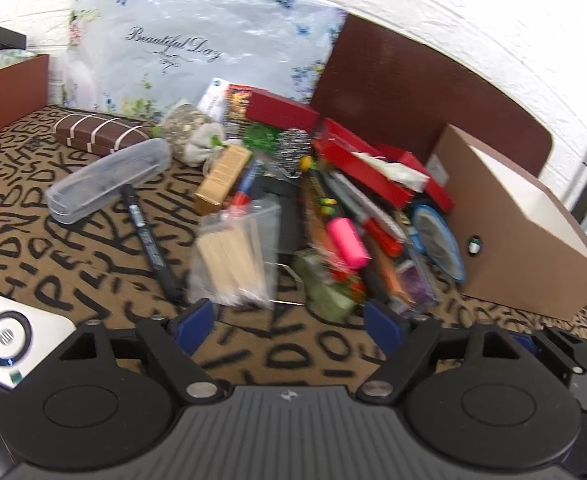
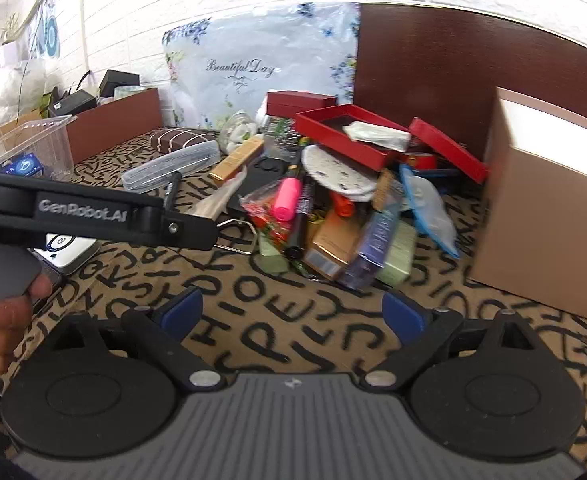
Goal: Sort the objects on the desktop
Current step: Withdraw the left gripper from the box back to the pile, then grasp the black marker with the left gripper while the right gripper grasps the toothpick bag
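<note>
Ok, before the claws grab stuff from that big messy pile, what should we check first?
1. Left claw open and empty: ok.
2. Right claw open and empty: ok.
3. Bright pink highlighter pen lying on top of the pile, easy to reach: ok.
4. Long black marker pen lying alone on the letter-patterned tablecloth: ok.
5. Clear plastic bag of wooden sticks free of the wire clip beside it: cannot tell.
6. Brown cardboard box open to drop things in: cannot tell.
</note>
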Action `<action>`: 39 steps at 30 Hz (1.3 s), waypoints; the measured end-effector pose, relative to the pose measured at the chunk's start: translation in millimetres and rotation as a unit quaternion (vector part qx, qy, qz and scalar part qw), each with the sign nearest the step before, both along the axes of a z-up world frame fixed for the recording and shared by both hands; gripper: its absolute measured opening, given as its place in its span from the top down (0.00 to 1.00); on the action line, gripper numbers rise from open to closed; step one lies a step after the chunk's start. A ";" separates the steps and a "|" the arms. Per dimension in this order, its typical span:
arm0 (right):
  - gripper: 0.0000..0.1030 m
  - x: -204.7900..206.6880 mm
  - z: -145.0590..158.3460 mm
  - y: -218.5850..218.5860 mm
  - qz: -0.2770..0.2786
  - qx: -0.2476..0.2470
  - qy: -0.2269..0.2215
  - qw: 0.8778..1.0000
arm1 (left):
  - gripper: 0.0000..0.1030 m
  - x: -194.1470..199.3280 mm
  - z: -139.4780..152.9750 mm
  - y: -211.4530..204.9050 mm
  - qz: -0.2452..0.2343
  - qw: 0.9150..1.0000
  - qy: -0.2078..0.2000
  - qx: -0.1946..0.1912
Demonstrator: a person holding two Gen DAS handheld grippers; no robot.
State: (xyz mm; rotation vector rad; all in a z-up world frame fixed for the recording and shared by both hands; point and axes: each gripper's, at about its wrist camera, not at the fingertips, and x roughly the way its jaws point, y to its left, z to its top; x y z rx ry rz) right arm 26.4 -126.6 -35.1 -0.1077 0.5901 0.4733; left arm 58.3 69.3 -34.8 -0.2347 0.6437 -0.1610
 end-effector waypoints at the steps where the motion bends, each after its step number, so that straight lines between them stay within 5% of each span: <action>1: 0.10 2.2 -0.6 4.3 0.004 -0.001 0.001 1.000 | 0.26 3.5 -1.4 3.2 0.001 1.000 0.002 0.000; 18: 0.42 42.6 -12.0 77.0 0.060 -0.007 0.007 0.998 | 0.37 49.3 -12.4 57.8 0.060 0.998 0.026 -0.019; 27: 0.58 65.7 -20.2 97.4 0.069 -0.002 0.016 0.998 | 0.53 70.0 -25.1 72.3 0.073 0.996 0.049 -0.035; 29: 0.59 68.7 -22.3 101.2 0.070 -0.004 0.016 0.997 | 0.61 72.0 -25.5 73.2 0.072 0.996 0.051 -0.031; 31: 0.71 71.2 -24.0 103.9 0.073 -0.004 0.018 0.997 | 0.77 73.6 -26.6 75.5 0.074 0.995 0.054 -0.027; 33: 0.83 71.1 -23.8 104.7 0.077 -0.002 0.019 0.997 | 0.79 73.5 -26.8 78.0 0.073 0.995 0.056 -0.030; 39: 0.90 63.4 -16.2 97.4 0.082 0.008 0.023 0.996 | 0.86 62.6 -24.3 69.9 0.042 0.997 0.061 -0.027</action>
